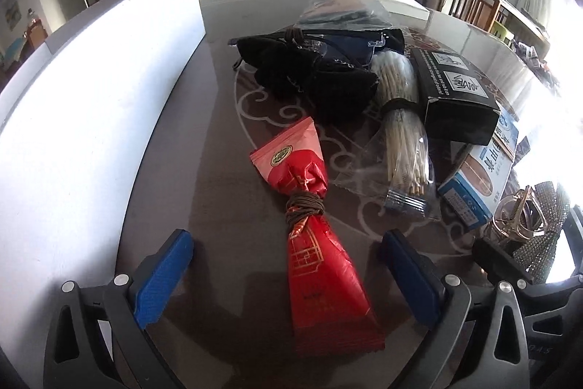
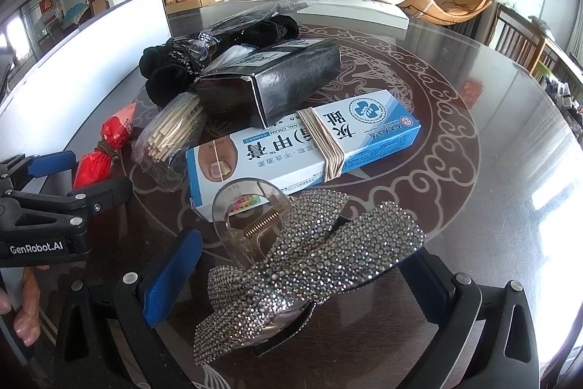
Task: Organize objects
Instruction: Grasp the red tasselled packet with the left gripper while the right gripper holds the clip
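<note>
- The red packet (image 1: pixel 320 257), tied round its waist with brown cord (image 1: pixel 304 206), lies flat on the tabletop (image 1: pixel 218 192), its near end between the spread fingers of the left gripper (image 1: pixel 288 279); neither blue pad (image 1: pixel 162 279) touches it.
- It looks like the next thing to be picked up. A good grasp would close across the full lower half below the cord, where the packet is thickest, rather than on the crinkled neck, which would likely slip or crush.
- The fingers should drop level with the tabletop first, since the packet is low and flat.
- The right gripper (image 2: pixel 295 283) has a rhinestone hair clip (image 2: pixel 306 265) between its fingers; whether they pinch it or only bracket it I cannot tell, as the clip hides the right pad.
- Beyond the clip lies a blue and white box (image 2: pixel 306 148) bound with rubber bands (image 2: pixel 324 144), printed "NAIL CREAM" beside large Chinese characters and a picture of a toenail.
- A black box (image 2: pixel 277 79) rests partly on it; its label is too small to read.
- A bag of wooden sticks (image 1: pixel 400 119) and black cloth items (image 1: pixel 309 72) lie further back.
- The left gripper's body reads "GenRobot.AI" in the right wrist view.
- A white panel (image 1: pixel 91 90) stands along the left edge.
</note>
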